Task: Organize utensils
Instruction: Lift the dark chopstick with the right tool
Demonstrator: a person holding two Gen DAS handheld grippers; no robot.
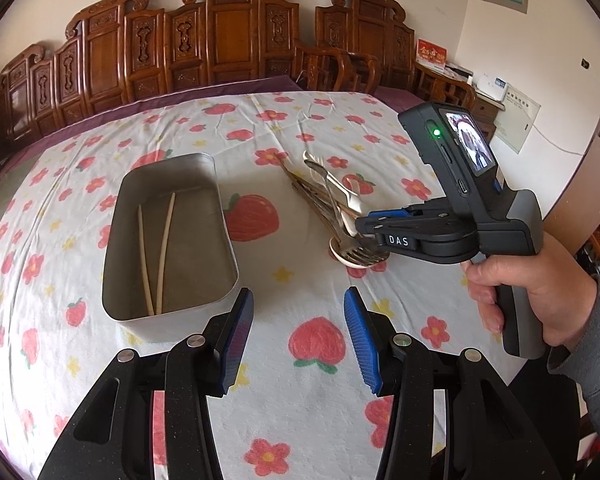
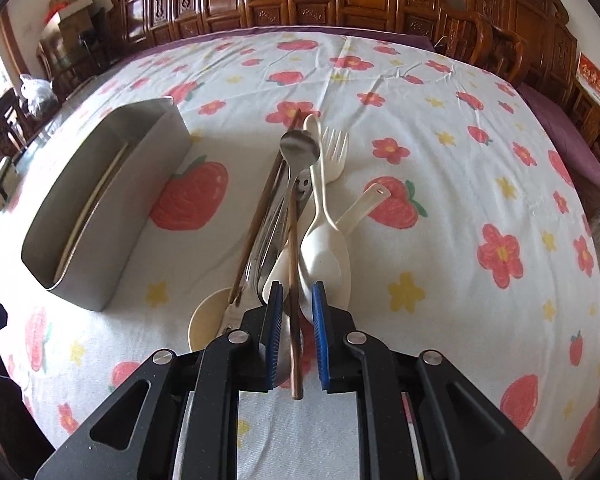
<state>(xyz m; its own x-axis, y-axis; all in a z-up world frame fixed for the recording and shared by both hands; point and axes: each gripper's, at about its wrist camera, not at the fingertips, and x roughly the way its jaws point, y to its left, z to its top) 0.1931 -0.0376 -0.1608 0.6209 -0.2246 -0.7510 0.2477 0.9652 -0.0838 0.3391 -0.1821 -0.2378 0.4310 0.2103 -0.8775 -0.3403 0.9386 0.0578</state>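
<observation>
Meanwhile tin (image 2: 112, 216) beside utensil pile (image 2: 300, 200); gripper (image 2: 296, 300) straddling chopstick (image 2: 294, 280)

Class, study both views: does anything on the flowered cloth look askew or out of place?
Yes. The mixed utensil heap lies jumbled and crossed outside the grey metal tin, which holds only two pale chopsticks, splayed apart.

Floral tablecloth (image 1: 300, 128) on table; carved wood chairs (image 1: 236, 32) behind.
</observation>
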